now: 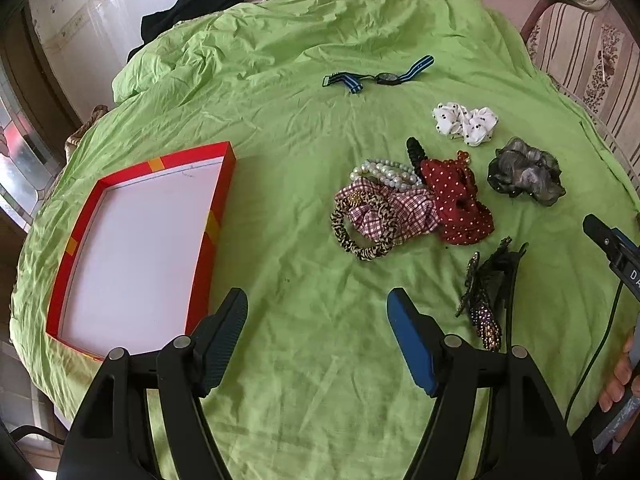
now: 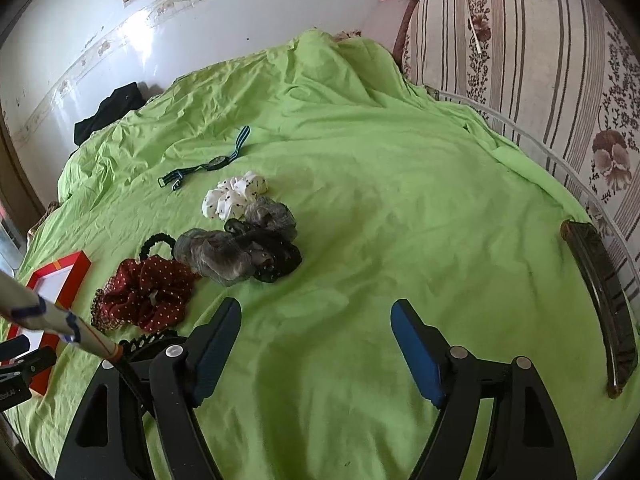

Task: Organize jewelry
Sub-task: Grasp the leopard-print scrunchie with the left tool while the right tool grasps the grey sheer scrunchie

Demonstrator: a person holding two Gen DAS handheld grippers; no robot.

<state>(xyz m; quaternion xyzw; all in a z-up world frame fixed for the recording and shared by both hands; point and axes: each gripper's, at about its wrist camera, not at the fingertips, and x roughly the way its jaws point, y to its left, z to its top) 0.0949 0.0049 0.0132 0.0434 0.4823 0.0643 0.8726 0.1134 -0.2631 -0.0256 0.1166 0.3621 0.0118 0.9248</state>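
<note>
Left wrist, left gripper apart, empty, red box just left, scrunchies probably ahead-right.

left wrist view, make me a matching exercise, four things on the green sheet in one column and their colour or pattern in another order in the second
Things:
1. box
2. watch
3. bracelet
4. scrunchie beside the watch

Descriptions:
A. white with black dots
B. red rim, white inside
C. pearl beads
D. blue striped strap

Pairs: 1-B, 2-D, 3-C, 4-A
</note>
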